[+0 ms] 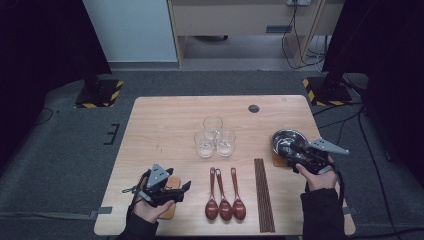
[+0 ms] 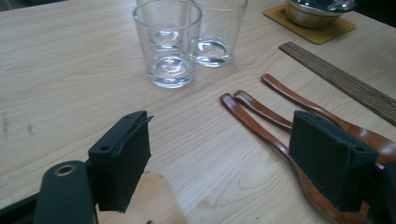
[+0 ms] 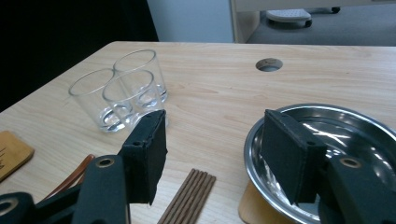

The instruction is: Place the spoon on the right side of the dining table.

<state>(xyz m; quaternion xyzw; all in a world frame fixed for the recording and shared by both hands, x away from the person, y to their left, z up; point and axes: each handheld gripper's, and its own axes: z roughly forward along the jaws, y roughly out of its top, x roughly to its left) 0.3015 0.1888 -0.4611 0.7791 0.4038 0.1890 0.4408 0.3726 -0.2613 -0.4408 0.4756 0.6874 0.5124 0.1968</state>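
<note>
My left gripper (image 1: 184, 188) (image 2: 219, 123) hovers open near the table's front left, with nothing between its jaws, above a wooden coaster (image 1: 171, 208) (image 2: 156, 200). It faces three clear glasses (image 1: 214, 136) (image 2: 168, 42) and three brown spoons (image 1: 224, 197) (image 2: 261, 116). At the right side my right gripper (image 1: 289, 149) (image 3: 217, 119) is open. One of its jaws hangs over the near rim of a steel bowl (image 1: 290, 136) (image 3: 345, 135) and the other stays outside it. The bowl rests on a second coaster (image 1: 276, 160) (image 3: 252, 207).
A bundle of dark chopsticks (image 1: 264, 192) (image 2: 345, 81) (image 3: 189, 196) lies between the spoons and the bowl. A round cable hole (image 1: 254, 108) (image 3: 269, 64) sits near the table's far edge. Bare wood (image 1: 160, 125) stretches across the far left.
</note>
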